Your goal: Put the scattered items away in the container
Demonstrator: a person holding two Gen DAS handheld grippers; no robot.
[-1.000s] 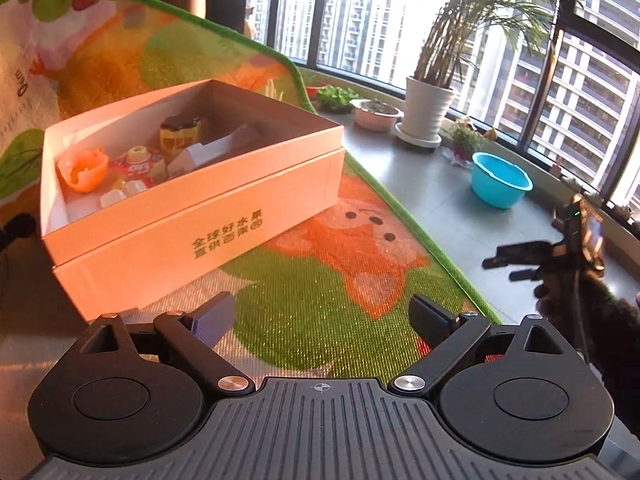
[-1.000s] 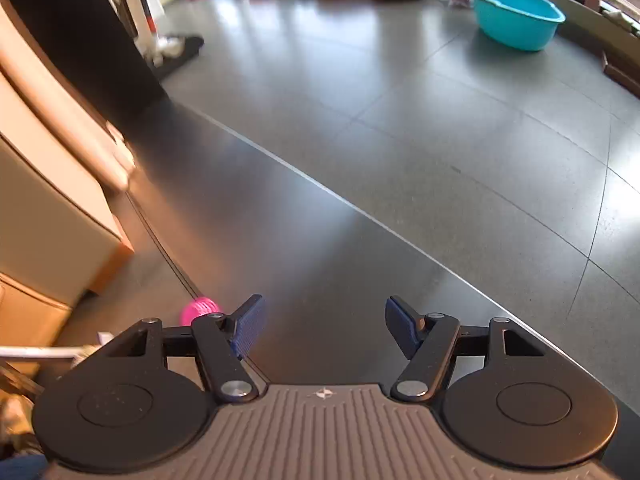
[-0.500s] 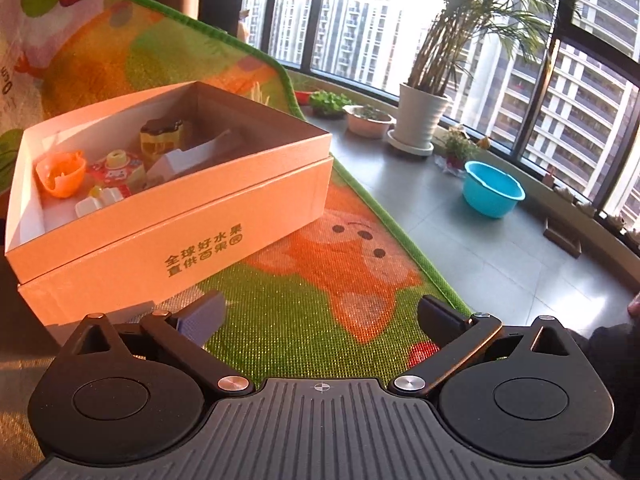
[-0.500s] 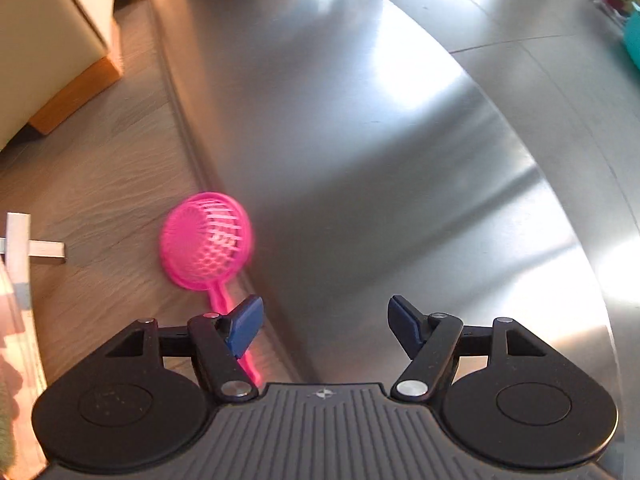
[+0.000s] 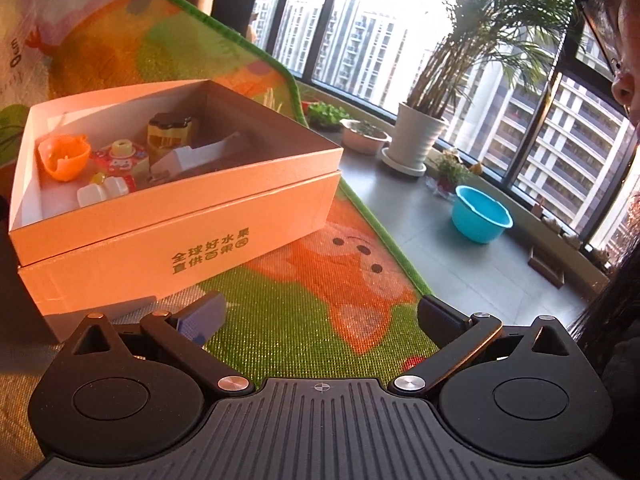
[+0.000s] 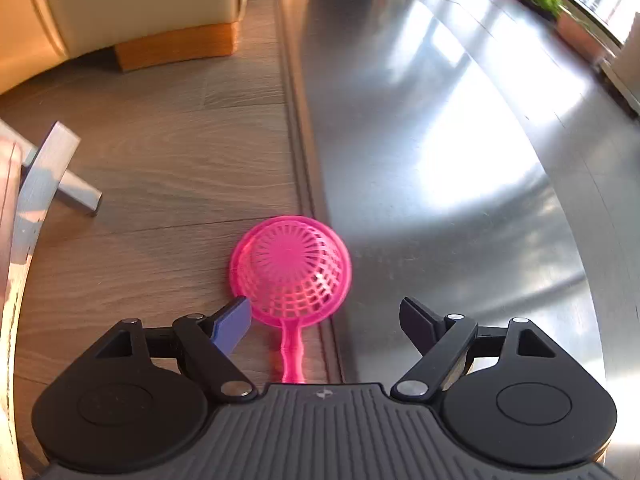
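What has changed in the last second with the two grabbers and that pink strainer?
The right gripper has swung down toward the floor and closed in on the pink strainer, which now lies just ahead between its opening jaws, not yet gripped. The left gripper opened slightly wider. It holds nothing, and the box and its toys look unchanged.

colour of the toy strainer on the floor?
Bright pink toy strainer, clearest in the right wrist view.
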